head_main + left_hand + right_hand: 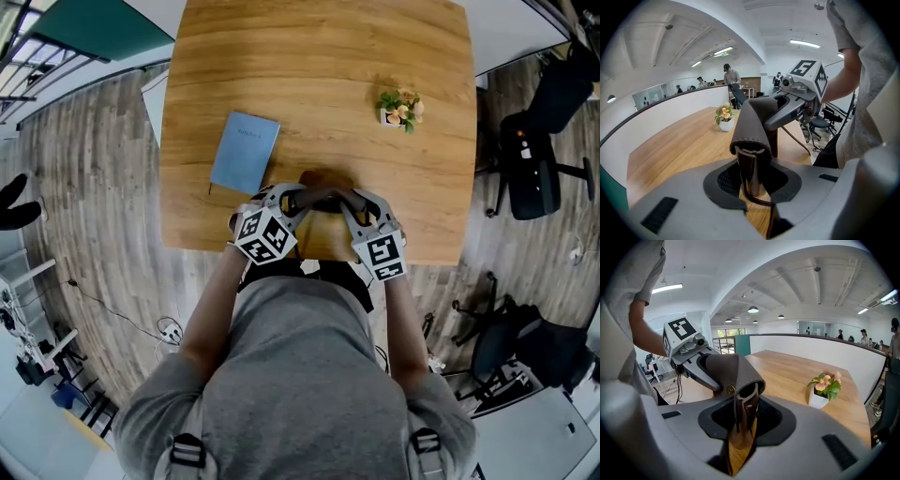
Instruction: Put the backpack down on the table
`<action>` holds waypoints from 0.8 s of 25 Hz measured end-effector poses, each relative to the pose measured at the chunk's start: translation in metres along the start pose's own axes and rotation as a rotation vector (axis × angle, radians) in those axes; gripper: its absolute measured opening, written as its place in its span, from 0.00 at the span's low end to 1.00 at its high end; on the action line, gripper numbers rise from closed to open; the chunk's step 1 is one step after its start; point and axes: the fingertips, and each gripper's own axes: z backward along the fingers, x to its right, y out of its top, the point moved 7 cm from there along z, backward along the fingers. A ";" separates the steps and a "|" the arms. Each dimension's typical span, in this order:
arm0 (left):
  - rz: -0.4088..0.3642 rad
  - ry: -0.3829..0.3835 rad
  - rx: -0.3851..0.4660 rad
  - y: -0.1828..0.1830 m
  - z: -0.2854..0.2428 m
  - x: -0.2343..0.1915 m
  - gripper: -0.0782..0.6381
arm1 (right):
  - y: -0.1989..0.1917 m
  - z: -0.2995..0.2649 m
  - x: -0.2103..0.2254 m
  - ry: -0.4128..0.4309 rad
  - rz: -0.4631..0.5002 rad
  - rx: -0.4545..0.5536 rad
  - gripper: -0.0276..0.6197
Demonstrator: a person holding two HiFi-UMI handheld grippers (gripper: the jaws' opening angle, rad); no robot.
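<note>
- Brown leather filled the middle of the head view: the backpack's handle lay at the table's near edge, its long axis running along that edge. I had the left gripper on one end and the right gripper on the other, both equally close. The backpack's body sat mostly hidden under them, so I could not tell whether its base rested on the wood. A blue notebook lay just beside it toward the left edge, and a potted plant stood well apart toward the far right corner.
- Left gripper view gave what the head view hid: the fingers were pinched on the folded strap end, which rose from them and arched across to the right gripper. Bare table showed beneath.
- Right gripper view mirrored it: fingers clamped on the riveted strap end, the bag's body below and out of sight.
- My judgement: the bag hung under the fingers, so the move was a level, two-handed lowering.
</note>
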 end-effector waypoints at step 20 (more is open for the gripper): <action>0.012 -0.048 -0.010 -0.012 -0.012 -0.005 0.26 | -0.011 -0.012 0.005 0.007 -0.040 -0.039 0.22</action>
